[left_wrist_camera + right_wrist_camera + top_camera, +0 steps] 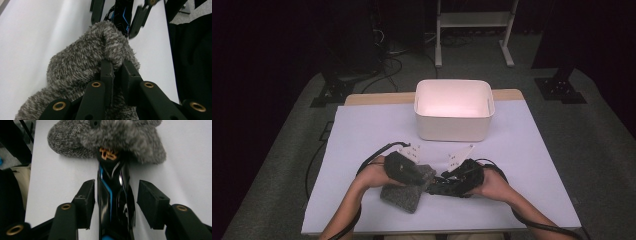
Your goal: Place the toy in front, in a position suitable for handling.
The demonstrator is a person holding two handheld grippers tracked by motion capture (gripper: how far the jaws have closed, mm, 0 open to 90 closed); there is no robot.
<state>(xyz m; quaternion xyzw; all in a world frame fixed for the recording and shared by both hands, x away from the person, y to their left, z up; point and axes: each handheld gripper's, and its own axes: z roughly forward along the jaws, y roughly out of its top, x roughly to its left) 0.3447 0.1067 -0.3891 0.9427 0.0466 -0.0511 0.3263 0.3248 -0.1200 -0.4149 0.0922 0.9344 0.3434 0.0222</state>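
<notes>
- Nearest me, the left gripper (pixel 116 71) is pinching the rim of a fuzzy grey sock (pixel 82 67), jaws pressed close together on a fold of the fabric at its opening.
- The sock is lying on the white table cover (pixel 362 135) near the front edge, between my two hands, its mouth lifted toward the right gripper (pixel 116 202).
- A glossy black object with blue trim (pixel 113 195) is sitting between the right gripper's spread jaws, its far end pushed into the sock's opening; the pads are standing clear of it on both sides.
- I am judging the insertion as partly done: the tip is inside, most of the body is outside.
- Farther back, the white bin (pixel 454 107) is standing apart from the sock.
</notes>
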